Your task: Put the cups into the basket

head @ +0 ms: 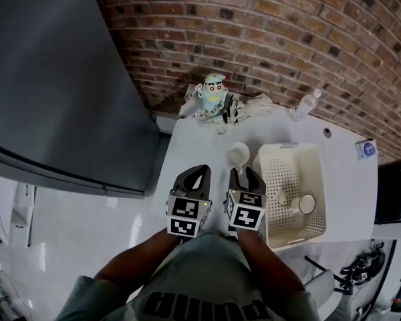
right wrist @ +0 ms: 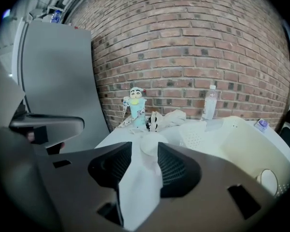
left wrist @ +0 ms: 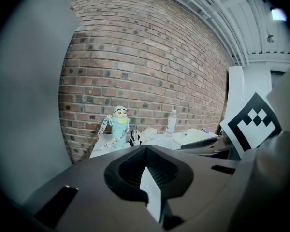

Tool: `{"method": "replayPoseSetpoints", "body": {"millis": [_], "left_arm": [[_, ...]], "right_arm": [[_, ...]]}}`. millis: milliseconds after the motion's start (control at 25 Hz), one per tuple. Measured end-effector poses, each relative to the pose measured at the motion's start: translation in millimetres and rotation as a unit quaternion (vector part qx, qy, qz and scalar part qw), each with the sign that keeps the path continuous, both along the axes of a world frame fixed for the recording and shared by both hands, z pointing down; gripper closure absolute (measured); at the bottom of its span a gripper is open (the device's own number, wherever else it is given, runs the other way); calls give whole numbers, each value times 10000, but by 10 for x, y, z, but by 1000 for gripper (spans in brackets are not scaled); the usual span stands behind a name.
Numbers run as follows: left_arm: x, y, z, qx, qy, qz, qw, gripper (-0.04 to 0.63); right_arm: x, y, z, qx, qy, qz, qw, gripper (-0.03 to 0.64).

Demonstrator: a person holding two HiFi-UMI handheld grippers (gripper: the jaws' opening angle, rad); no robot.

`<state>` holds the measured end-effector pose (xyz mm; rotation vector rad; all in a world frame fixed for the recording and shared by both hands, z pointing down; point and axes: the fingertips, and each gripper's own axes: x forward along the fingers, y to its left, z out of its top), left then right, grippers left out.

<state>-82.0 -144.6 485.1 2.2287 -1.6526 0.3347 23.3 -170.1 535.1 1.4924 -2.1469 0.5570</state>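
A white cup stands upright on the white table, left of the cream perforated basket. Two more cups lie inside the basket. My right gripper is open, its tips just short of the standing cup, with nothing between them. In the right gripper view the cup shows through the gap of the right gripper, and the basket is at the right. My left gripper hovers beside it at the table's left edge. Seen from its own camera, the left gripper is shut and empty.
At the table's far end, against the brick wall, stand a blue cartoon-figure bottle, a crumpled cloth and a clear water bottle. A large grey cabinet rises left of the table. A small blue-labelled box lies at the right edge.
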Motion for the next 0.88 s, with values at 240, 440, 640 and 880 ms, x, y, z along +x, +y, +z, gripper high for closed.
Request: {"method": "replayPoseSetpoints", "body": {"millis": [240,440,640,880], "left_arm": [[28,-209,116,-72,-55,133,9999,589],[-5,-379,224,-168,-107,190,9996,589],[-37,-522,351,-281,-131,247,9992,589],[-79,-677,456,-410,-158,295,9986,589]], "right_arm": [[9,-201,270,-170,91,215,9996,348],[-34,-290,428,-430,61,380,9983,312],[-14,-408,590,-593,151,533,9967,284],[-90,-564,673,-650,241,525,9962,261]]}}
